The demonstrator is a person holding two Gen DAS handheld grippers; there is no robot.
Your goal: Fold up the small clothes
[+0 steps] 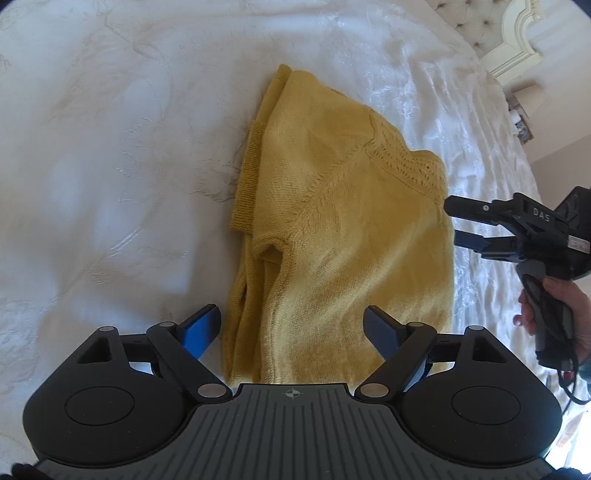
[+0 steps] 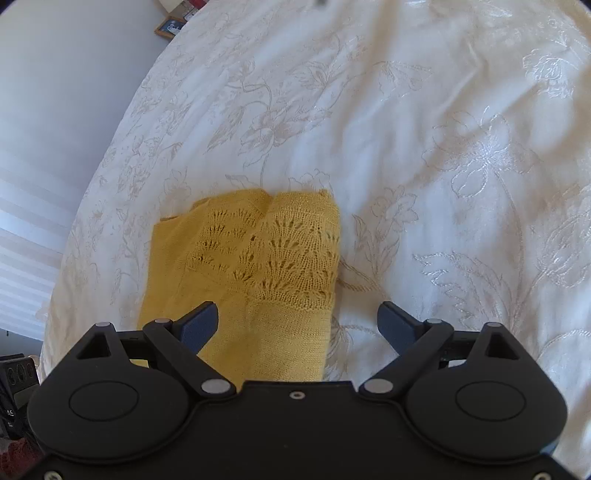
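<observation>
A small mustard-yellow knitted sweater (image 1: pixel 332 229) lies folded lengthwise on the white bedspread (image 1: pixel 110 166). My left gripper (image 1: pixel 291 325) is open and empty, just above the sweater's near end. My right gripper (image 1: pixel 452 223) shows at the right of the left wrist view, open, beside the sweater's right edge near the lace yoke. In the right wrist view the right gripper (image 2: pixel 297 319) is open over the sweater (image 2: pixel 258 266), with its lace-patterned part ahead; its left finger is above the cloth, its right finger is above the bedspread (image 2: pixel 443 166).
The white embroidered bedspread spreads all around the sweater. A tufted headboard and cream carved frame (image 1: pixel 517 37) stand at the far right. A small framed picture (image 2: pixel 170 26) and a wall lie beyond the bed edge.
</observation>
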